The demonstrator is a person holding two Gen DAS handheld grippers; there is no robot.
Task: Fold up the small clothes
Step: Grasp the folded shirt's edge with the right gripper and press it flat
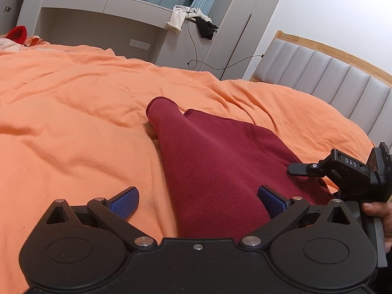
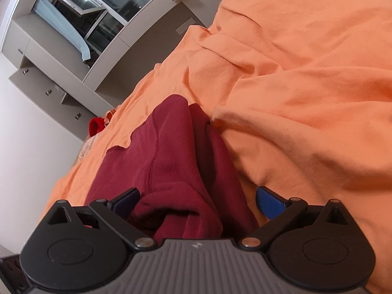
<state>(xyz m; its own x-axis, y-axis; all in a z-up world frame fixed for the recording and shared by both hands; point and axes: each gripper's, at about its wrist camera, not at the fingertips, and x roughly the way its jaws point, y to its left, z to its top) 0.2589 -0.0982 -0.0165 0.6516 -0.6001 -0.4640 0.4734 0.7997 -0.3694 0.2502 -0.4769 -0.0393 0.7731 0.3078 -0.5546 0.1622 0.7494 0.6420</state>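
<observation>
A dark red knit garment (image 1: 215, 161) lies on the orange bedspread (image 1: 73, 112), one sleeve folded over its body and pointing away. My left gripper (image 1: 198, 202) is open just above it, blue pads (image 1: 125, 203) spread wide, the sleeve passing between them untouched. In the right wrist view the same garment (image 2: 166, 156) is bunched in folds under my right gripper (image 2: 198, 202), which is open wide with cloth between the pads (image 2: 269, 202) but not pinched. The right gripper (image 1: 301, 170) also shows at the right edge of the left wrist view, held by a hand (image 1: 377, 210).
A grey padded headboard (image 1: 330, 78) bounds the bed on the right. Grey cabinets (image 1: 103, 22) stand behind the bed, with clothes (image 1: 191, 19) and a black cable hanging from a ledge. A bright red item (image 1: 17, 33) lies at the far left of the bed.
</observation>
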